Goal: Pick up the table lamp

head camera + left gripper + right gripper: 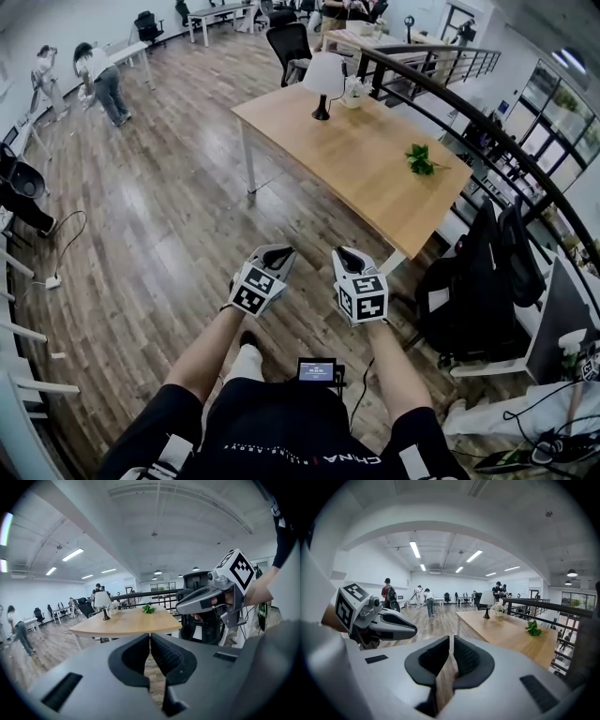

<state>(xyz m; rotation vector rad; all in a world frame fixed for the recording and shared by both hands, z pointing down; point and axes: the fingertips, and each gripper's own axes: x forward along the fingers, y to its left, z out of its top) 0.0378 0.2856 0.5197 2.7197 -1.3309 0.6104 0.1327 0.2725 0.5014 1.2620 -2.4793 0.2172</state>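
2 tools, left tool [150,638] and right tool [451,643], closed on nothing; table lamp [324,75] looks light, top-heavy: take its slim stem [322,103].

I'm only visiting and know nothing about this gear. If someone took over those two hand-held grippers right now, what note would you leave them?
Left gripper: shut, empty, held low in front of the person.
Right gripper: shut, empty, beside the left one.
Table lamp: upright at the far end of the wooden table, next to a small potted plant, well ahead of both grippers.
Done: nothing; the lamp is untouched.
Left: walk to the table, open a gripper, probably grip the lamp's stem, then lift.
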